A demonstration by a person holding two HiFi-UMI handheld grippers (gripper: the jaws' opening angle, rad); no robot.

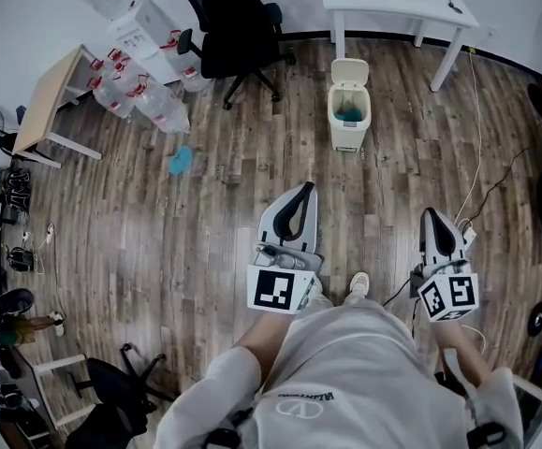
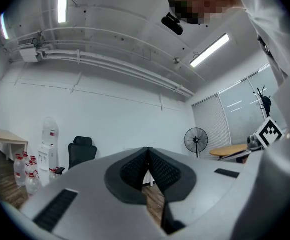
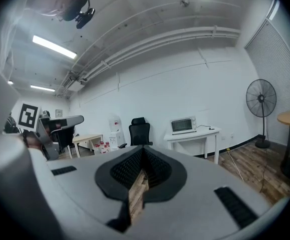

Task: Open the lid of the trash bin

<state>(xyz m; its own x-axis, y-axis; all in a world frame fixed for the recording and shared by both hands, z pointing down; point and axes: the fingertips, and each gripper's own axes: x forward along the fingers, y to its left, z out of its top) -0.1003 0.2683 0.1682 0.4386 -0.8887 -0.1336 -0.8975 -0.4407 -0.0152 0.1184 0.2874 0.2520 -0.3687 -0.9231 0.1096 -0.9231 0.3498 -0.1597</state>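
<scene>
The small white trash bin [image 1: 349, 120] stands on the wood floor ahead of me, seen only in the head view. Its lid [image 1: 350, 70] is tipped up at the back, and something blue-green shows inside. My left gripper [image 1: 300, 192] is held low near my body, well short of the bin, with its jaws shut on nothing. My right gripper [image 1: 432, 215] hangs further right, also shut and empty. In the left gripper view the left gripper [image 2: 148, 153] points at the far wall; the bin is hidden there. In the right gripper view the right gripper [image 3: 142, 153] faces the room, with no bin in sight.
A black office chair [image 1: 233, 26] and a white desk [image 1: 394, 6] stand behind the bin. Several water bottles [image 1: 144, 99] and a wooden table [image 1: 48, 96] sit at the left. A blue object [image 1: 181, 160] lies on the floor. Cables [image 1: 481, 162] run along the right.
</scene>
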